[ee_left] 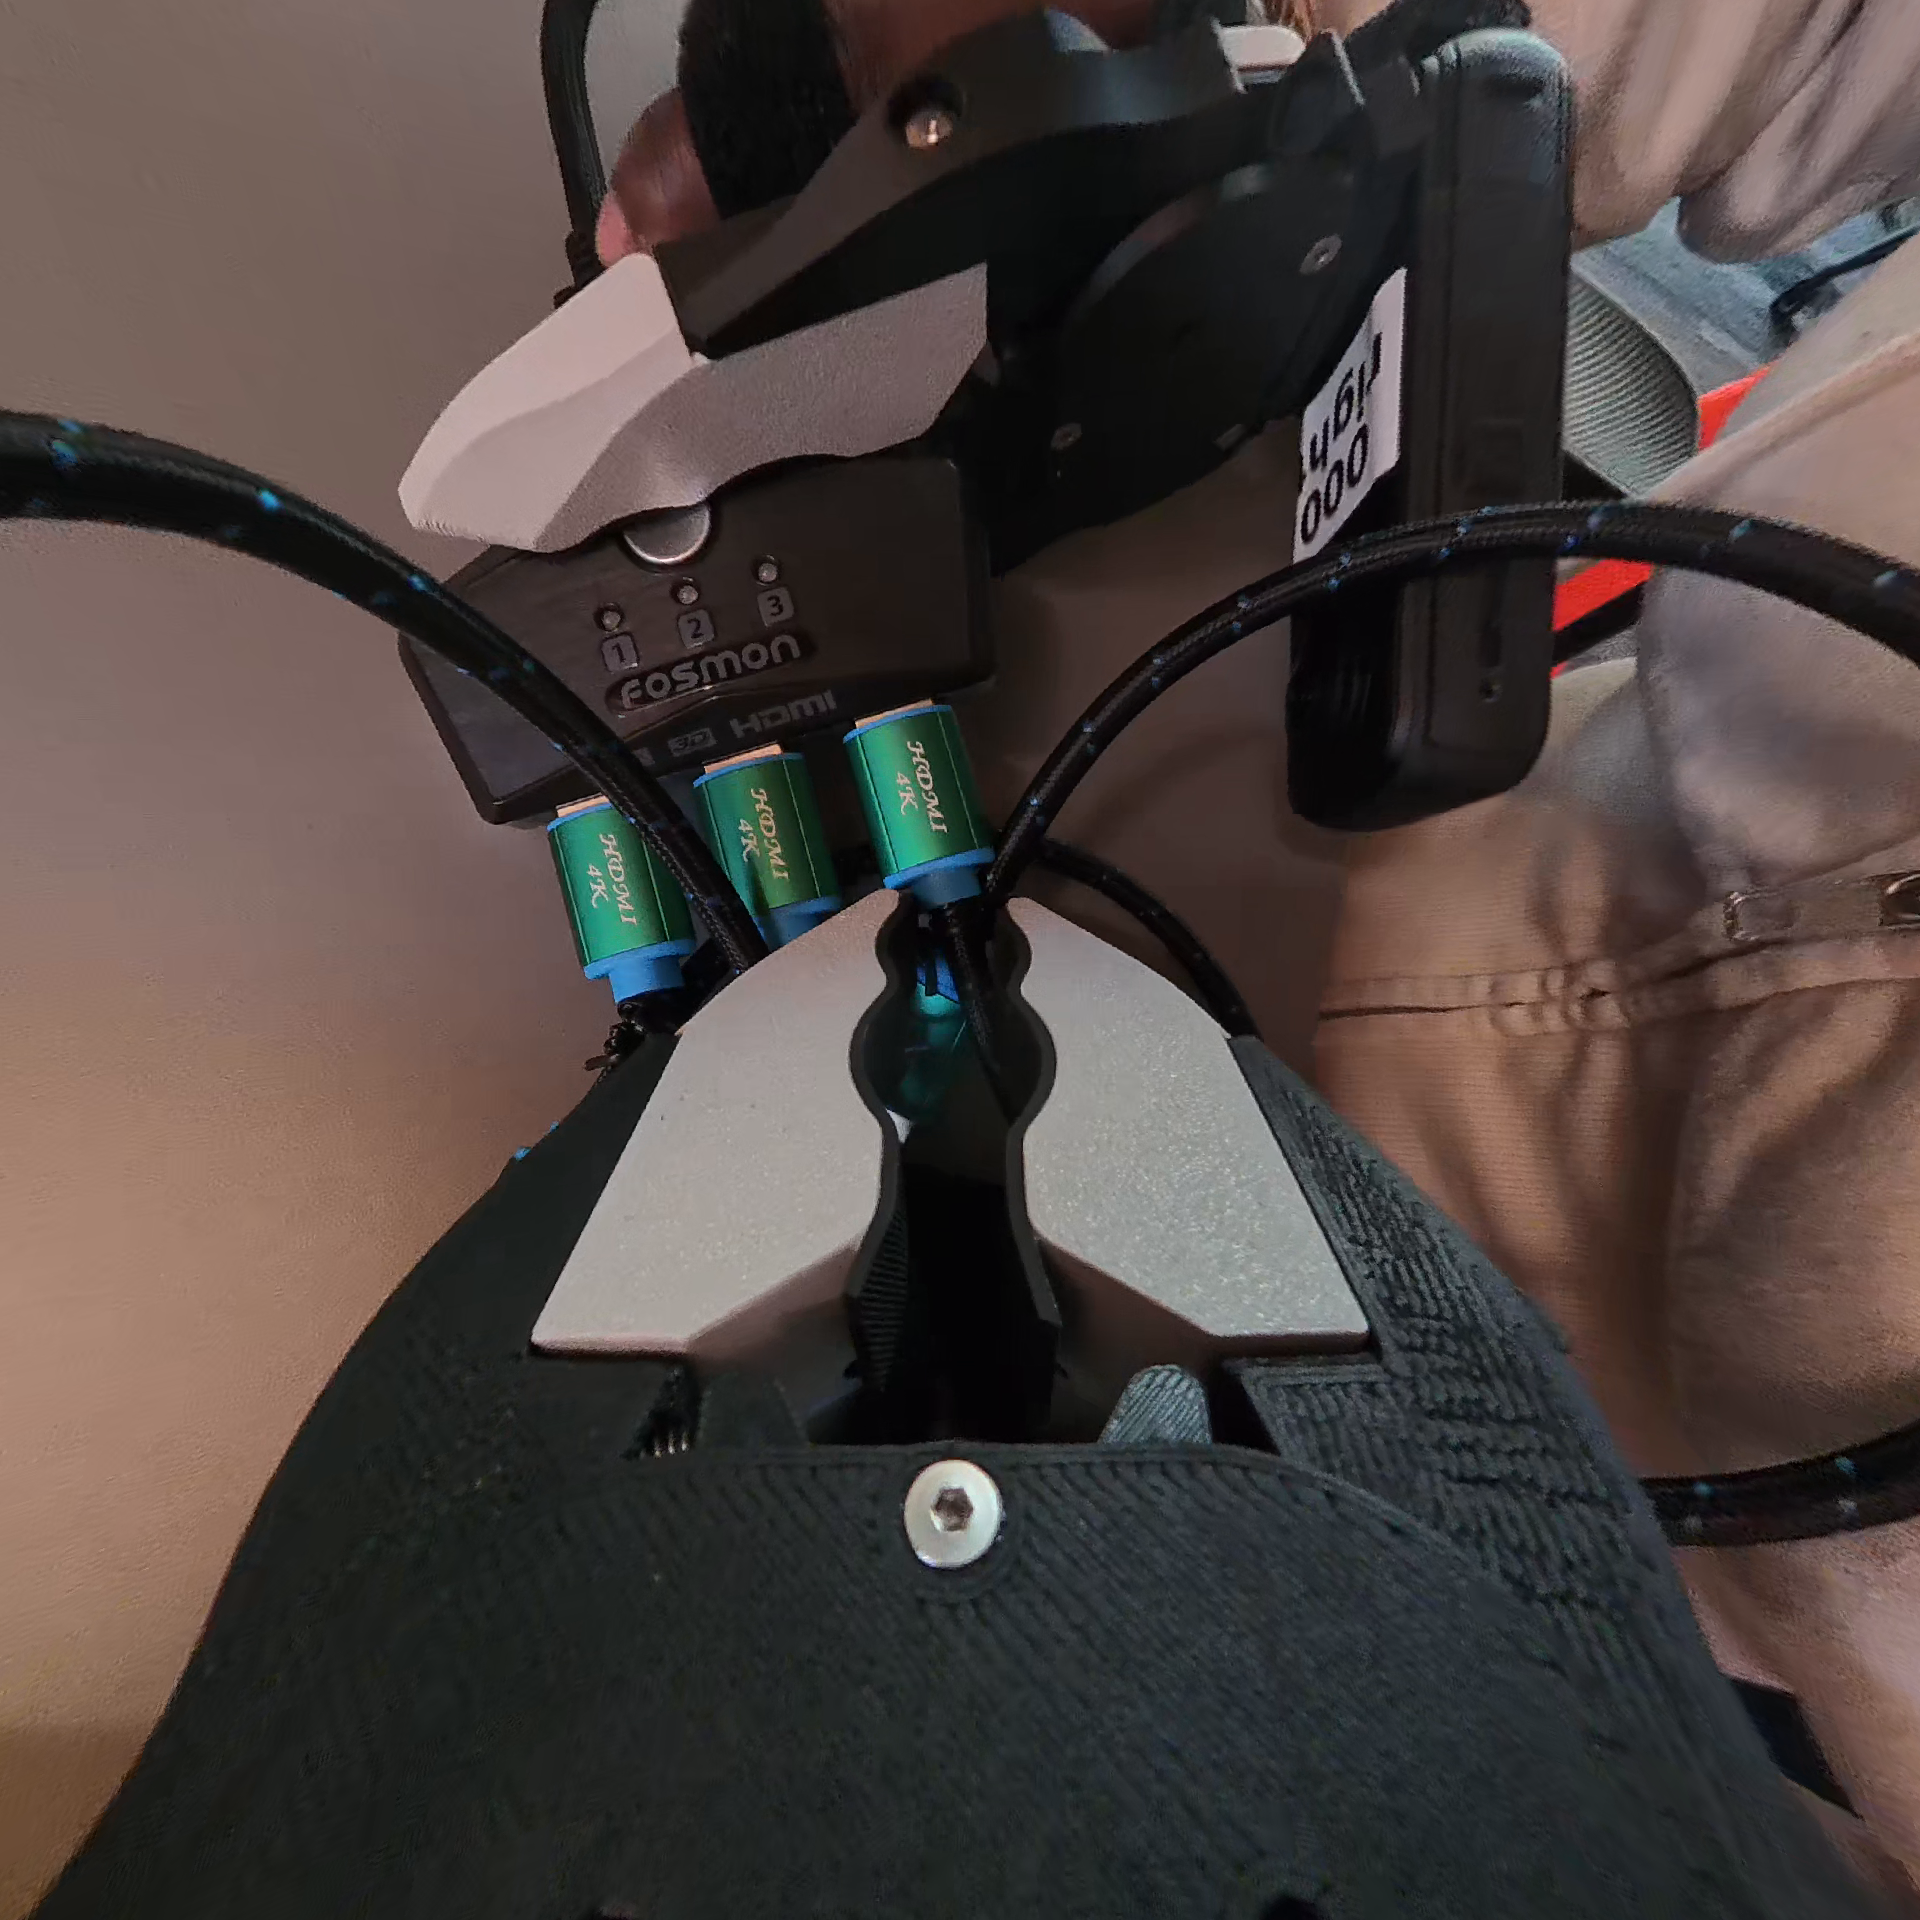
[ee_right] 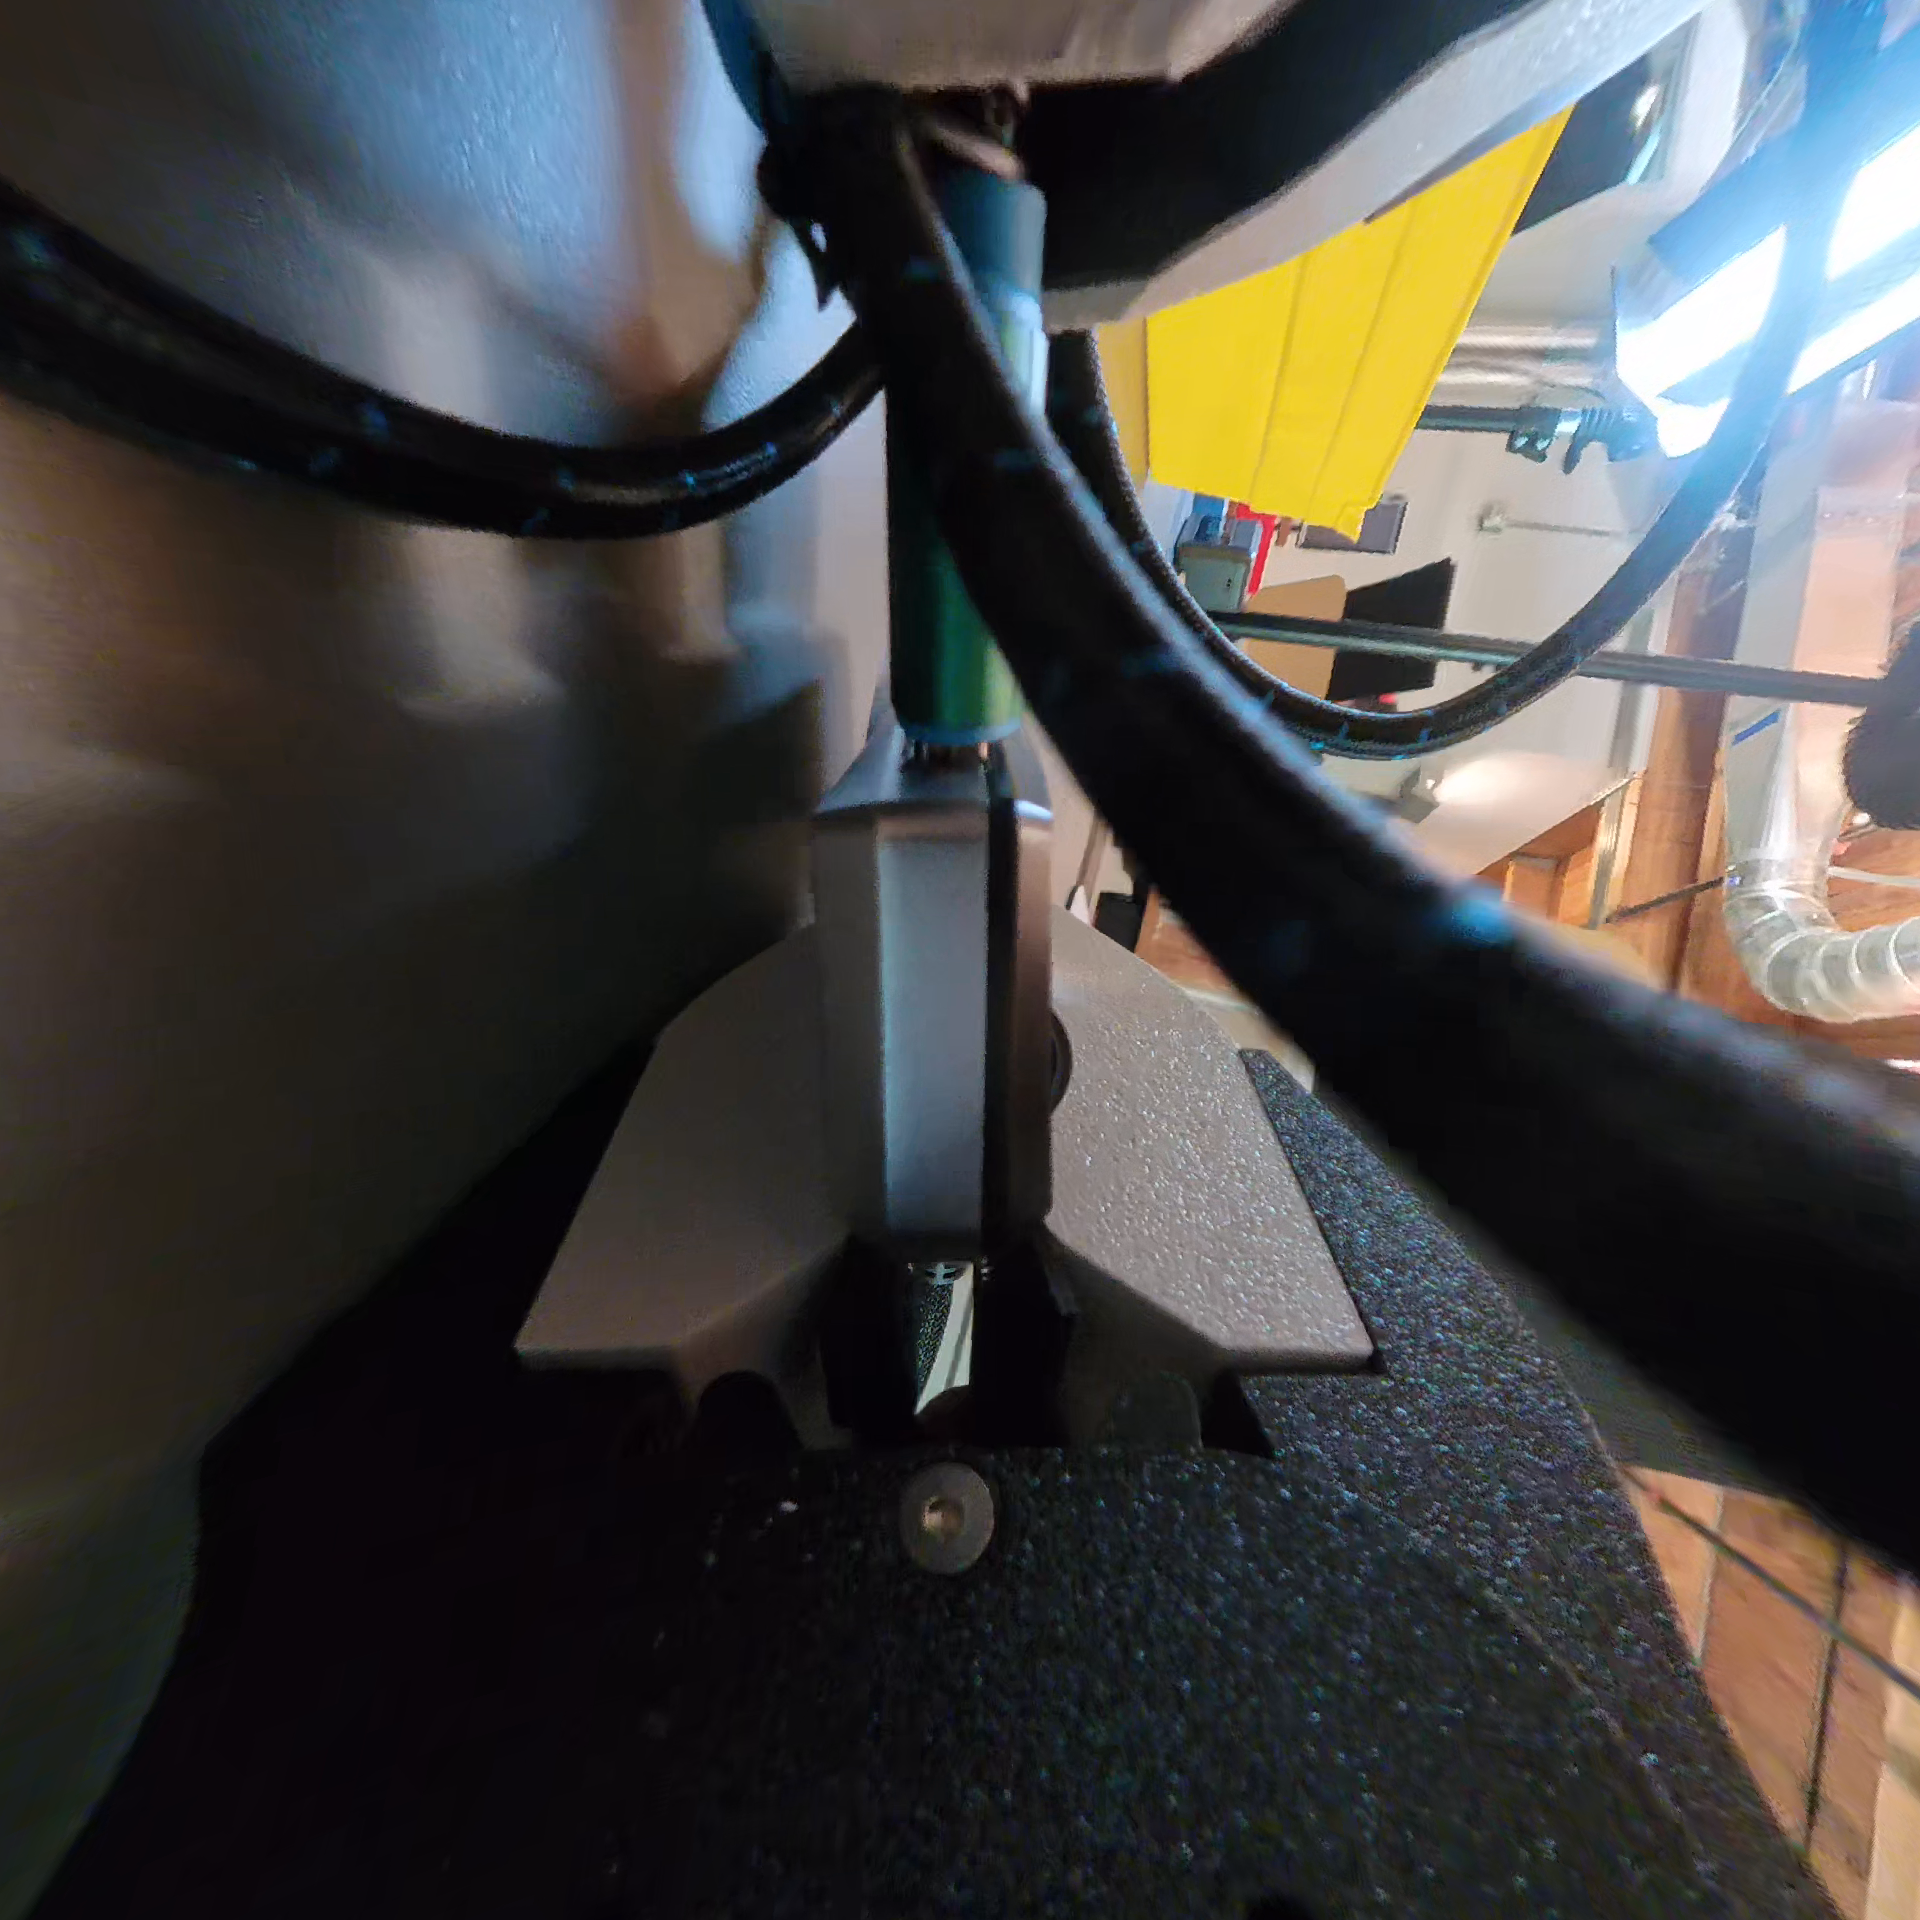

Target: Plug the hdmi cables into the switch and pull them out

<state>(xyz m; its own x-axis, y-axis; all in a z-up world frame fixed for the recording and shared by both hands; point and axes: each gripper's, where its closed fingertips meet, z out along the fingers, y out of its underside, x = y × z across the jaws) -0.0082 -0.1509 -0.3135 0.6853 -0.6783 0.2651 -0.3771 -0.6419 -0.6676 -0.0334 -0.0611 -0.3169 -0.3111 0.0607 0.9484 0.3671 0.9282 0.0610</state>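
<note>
A black HDMI switch (ee_left: 707, 644) with three numbered lights is held off the table. My right gripper is shut on its far end; its pale upper finger (ee_left: 644, 416) lies over the switch's top. Three green HDMI plugs (ee_left: 764, 842) sit side by side in the near ports. My left gripper (ee_left: 951, 925) is shut on the black braided cable (ee_left: 971, 966) just behind the right-hand plug (ee_left: 914, 795); something green shows in the gap between its fingers. In the right wrist view my right gripper (ee_right: 930, 831) clamps the switch's edge (ee_right: 925, 1039), with a green plug (ee_right: 945, 644) beyond.
Braided cables loop left (ee_left: 260, 509) and right (ee_left: 1351, 561) of the switch. A person's beige zipped jacket (ee_left: 1558, 1091) is close on the right. A black device with a white label (ee_left: 1434, 468) rides on the right gripper. A thick cable (ee_right: 1455, 987) crosses the right wrist view; a yellow panel (ee_right: 1320, 343) hangs behind.
</note>
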